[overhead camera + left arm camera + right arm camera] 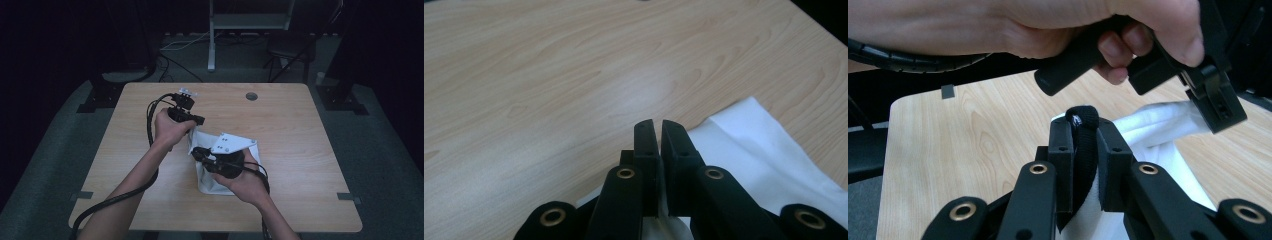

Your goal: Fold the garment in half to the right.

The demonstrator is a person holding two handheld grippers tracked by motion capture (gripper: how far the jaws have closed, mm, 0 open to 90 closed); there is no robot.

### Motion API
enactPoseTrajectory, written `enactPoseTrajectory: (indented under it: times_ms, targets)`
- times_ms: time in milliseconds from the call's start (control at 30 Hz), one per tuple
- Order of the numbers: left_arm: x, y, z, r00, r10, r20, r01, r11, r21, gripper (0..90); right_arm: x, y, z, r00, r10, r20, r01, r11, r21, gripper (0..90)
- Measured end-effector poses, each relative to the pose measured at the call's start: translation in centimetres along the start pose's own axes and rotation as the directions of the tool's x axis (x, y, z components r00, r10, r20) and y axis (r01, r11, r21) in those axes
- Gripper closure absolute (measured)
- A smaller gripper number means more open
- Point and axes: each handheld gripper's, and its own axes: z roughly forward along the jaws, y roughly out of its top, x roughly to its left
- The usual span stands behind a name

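With your right gripper (1083, 135) pinching the black strap (1085, 145) and your left gripper (657, 135) clamped on the white bag's (212, 180) edge mid-table, pull apart evenly.

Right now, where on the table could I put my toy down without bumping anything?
The wooden table is bare along its whole right side, from the white cloth bag out to the edge, and across the far end by the round cable hole. The left edge is free too. The middle is crowded: both hands, the left gripper, the right gripper and their cables.
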Motion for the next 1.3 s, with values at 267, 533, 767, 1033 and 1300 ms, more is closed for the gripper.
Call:
enactPoseTrajectory:
  times_ms: [267, 533, 767, 1033, 1300]
  targets:
    - [-0.8, 0.8, -0.2, 0.9999, 0.015, -0.004, -0.015, 0.9999, -0.005, 86.7, -0.3, -0.1, -1.2, 0.9997, 0.009, 0.023, -0.009, 1.000, -0.017, 80.0]
    - [-1.7, 1.5, 0.4, 0.9996, 0.029, -0.003, -0.029, 0.9996, 0.003, 86.5, -0.7, -0.5, -2.2, 0.9992, 0.009, 0.040, -0.008, 1.000, -0.024, 80.0]
    - [-2.6, 2.0, 0.9, 0.9992, 0.040, 0.006, -0.040, 0.9992, 0.000, 86.2, -0.7, -0.6, -2.8, 0.9988, 0.017, 0.046, -0.016, 0.999, -0.035, 80.0]
    - [-3.2, 2.3, 1.6, 0.9991, 0.040, 0.015, -0.040, 0.9992, 0.004, 86.2, -1.1, -1.0, -3.6, 0.9976, 0.027, 0.064, -0.025, 0.999, -0.041, 79.9]
    - [-3.8, 2.6, 2.1, 0.9985, 0.049, 0.023, -0.049, 0.9987, 0.008, 85.8, -1.3, -1.5, -4.3, 0.9961, 0.036, 0.080, -0.033, 0.998, -0.045, 79.9]
